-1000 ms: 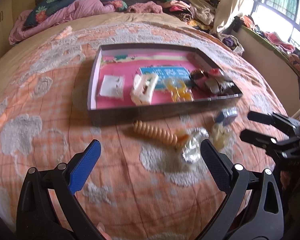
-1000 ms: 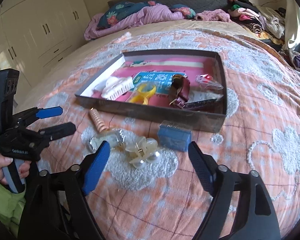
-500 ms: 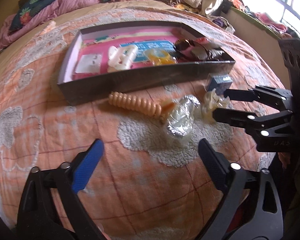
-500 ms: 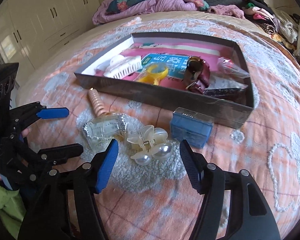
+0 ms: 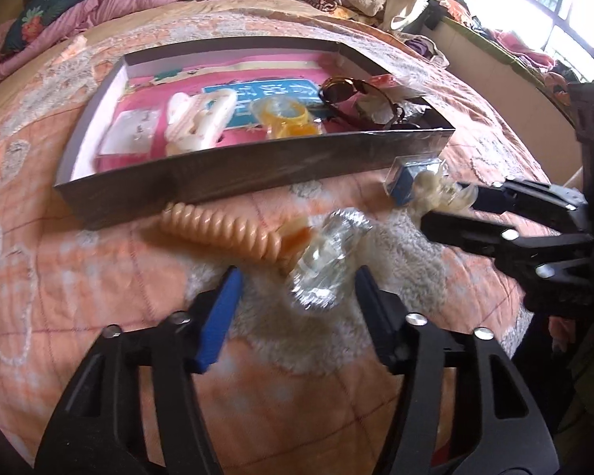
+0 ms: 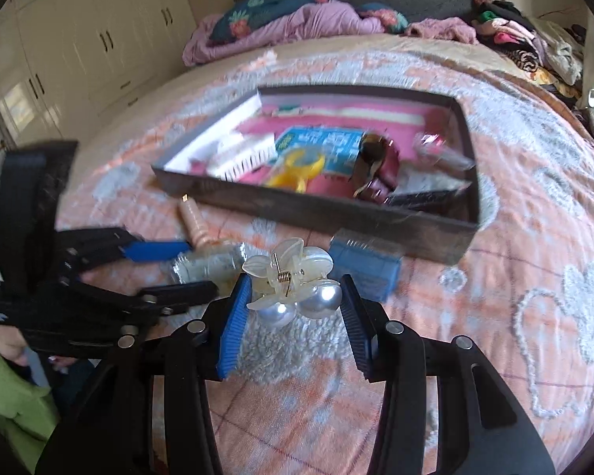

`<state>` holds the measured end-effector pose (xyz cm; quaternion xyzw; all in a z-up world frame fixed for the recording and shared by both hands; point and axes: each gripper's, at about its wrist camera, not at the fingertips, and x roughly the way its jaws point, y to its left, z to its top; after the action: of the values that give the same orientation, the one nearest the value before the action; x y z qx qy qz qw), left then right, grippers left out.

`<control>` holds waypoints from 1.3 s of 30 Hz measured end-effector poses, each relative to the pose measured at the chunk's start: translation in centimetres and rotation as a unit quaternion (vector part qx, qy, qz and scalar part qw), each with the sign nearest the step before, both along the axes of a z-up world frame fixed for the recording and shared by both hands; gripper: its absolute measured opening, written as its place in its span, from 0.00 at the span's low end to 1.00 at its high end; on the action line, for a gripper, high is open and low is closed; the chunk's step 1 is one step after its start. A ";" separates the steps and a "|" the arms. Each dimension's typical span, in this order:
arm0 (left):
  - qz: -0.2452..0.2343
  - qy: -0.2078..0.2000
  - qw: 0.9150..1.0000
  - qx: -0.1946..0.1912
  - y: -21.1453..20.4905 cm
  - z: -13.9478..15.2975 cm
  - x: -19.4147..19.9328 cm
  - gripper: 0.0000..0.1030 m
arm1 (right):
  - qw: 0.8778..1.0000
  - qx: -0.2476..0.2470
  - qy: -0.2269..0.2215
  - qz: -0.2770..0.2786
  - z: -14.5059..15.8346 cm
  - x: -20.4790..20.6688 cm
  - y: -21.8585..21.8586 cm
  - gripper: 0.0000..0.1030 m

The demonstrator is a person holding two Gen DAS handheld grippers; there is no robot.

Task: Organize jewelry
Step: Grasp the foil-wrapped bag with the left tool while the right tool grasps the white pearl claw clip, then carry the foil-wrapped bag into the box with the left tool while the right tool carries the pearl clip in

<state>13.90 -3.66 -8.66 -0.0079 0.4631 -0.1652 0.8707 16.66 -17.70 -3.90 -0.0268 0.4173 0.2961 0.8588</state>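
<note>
While my right jaws (image 6: 295, 308) pinch the pearl clip (image 6: 293, 285) from both sides, one pad on each flank, the clip sits just above the fluffy white patch of the bedspread (image 6: 534, 237). My left jaws (image 5: 297, 277) are spread, with the clear packet (image 5: 324, 261) lying between the tips on that same patch; whether either tip touches it I cannot tell. Just left of the packet lies the peach spiral clip (image 5: 221, 229), its orange end against the packet. Just beyond the pearl clip in the right view sits the blue box (image 6: 366, 265), close against the near wall of the tray (image 5: 217, 174). Inside the tray, from left to right in the left view, are a white card (image 5: 132, 134), a white claw clip (image 5: 200, 118), a yellow ring (image 5: 285, 116) and sunglasses (image 5: 360, 99), all on a pink lining with a blue label. Further out, rumpled bedding (image 6: 281, 19) is piled at the head of the bed, and white cupboards (image 6: 79, 47) stand to the left.
</note>
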 end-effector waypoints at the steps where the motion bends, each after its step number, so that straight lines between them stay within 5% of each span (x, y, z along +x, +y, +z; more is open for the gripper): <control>1: -0.005 -0.002 1.000 0.000 -0.3 0.0 0.0 0.33 | 1.000 0.004 -0.003 -0.002 0.3 0.0 -0.1 0.43; 5: -0.018 -0.015 1.000 0.013 -1.1 0.4 -0.5 0.22 | 1.000 0.021 -0.019 -0.007 1.6 -0.2 -0.7 0.43; 13: 0.009 -0.071 0.997 -0.019 0.9 4.5 -1.7 0.21 | 0.998 0.044 -0.047 -0.017 3.7 -0.4 -1.5 0.42; 18: 0.047 -0.099 0.994 -0.008 2.9 6.7 -0.6 0.21 | 0.997 0.048 -0.058 -0.023 4.3 -0.3 -1.7 0.42; 39: 0.109 -0.103 0.989 -0.004 6.7 7.7 3.2 0.21 | 0.993 0.041 -0.108 -0.021 7.9 2.5 0.6 0.42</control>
<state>17.08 3.08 -0.97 -0.0445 0.3668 -0.0713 0.9265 19.20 -17.13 4.03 -0.0145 0.3099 0.2898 0.9054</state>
